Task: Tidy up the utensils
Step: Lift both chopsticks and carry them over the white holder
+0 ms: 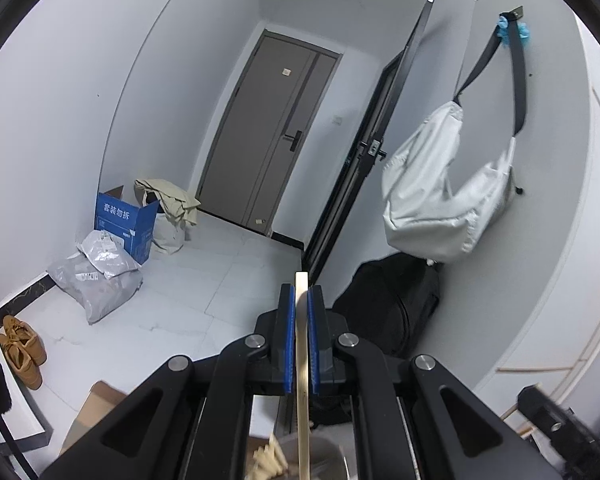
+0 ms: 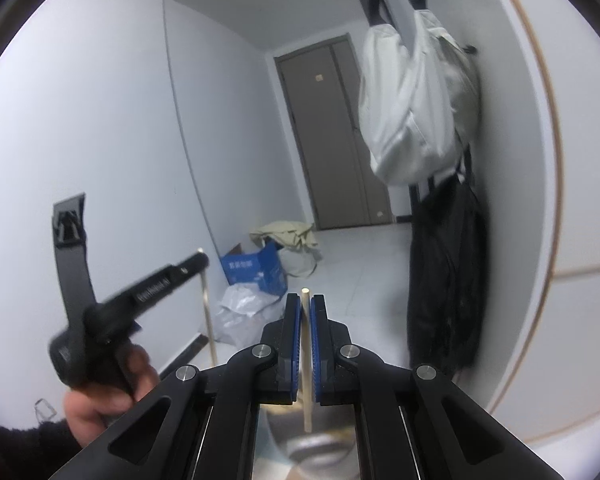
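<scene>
Left gripper [image 1: 301,300] pinching a flat wooden stick [image 1: 302,360]; right gripper [image 2: 305,312] pinching a round chopstick [image 2: 307,360]. Both lifted, not yet sorted; metal holder [image 2: 300,440] at 6 o'clock below.

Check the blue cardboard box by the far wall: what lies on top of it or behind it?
A beige cloth is draped just behind the blue cardboard box, over a pale bag. The box's inside is hidden from both wrist views.

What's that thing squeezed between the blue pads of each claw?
A wooden chopstick in each: a squared one in the left wrist view, a round one in the right wrist view.
</scene>
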A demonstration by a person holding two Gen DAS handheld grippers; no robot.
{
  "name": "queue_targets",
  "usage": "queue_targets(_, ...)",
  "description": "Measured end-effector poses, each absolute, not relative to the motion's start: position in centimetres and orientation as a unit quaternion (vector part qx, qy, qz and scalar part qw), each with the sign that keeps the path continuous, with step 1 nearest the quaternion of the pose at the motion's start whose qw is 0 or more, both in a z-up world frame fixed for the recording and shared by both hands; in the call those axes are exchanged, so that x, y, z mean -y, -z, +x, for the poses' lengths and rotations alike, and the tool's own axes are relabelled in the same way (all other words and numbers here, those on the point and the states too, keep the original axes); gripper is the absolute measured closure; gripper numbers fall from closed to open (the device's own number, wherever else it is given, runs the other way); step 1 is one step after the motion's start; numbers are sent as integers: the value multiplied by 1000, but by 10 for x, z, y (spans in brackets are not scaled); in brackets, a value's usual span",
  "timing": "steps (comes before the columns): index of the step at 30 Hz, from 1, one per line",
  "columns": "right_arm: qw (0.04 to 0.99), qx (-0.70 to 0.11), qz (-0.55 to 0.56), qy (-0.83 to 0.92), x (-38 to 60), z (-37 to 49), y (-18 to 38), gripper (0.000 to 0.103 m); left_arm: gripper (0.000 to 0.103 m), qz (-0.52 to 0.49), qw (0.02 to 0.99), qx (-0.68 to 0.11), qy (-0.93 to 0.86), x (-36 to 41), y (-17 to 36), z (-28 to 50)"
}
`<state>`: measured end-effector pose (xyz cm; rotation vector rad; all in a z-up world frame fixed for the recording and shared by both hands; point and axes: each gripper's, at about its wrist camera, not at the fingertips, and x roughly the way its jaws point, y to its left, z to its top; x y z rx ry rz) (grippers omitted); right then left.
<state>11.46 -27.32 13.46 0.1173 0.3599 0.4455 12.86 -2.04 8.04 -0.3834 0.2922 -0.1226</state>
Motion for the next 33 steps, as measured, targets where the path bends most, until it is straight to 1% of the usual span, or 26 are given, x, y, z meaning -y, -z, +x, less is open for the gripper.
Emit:
queue_targets(3, 957, -176, 50, -225, 269, 136, -141, 99, 101, -184, 973, -134, 42, 24, -73, 142)
queue_targets(7, 951, -191, 48, -237, 263, 166, -136, 99, 101, -182, 976, -121, 11, 25, -64, 153)
queue_targets(16, 940, -228, 56, -246, 262, 204, -103, 99, 101, -152, 982, -103, -39, 44, -43, 157)
queue_targets(33, 928, -250, 79, -265, 281, 215, -71, 99, 101, -98, 989, -95, -55, 75, -30, 168)
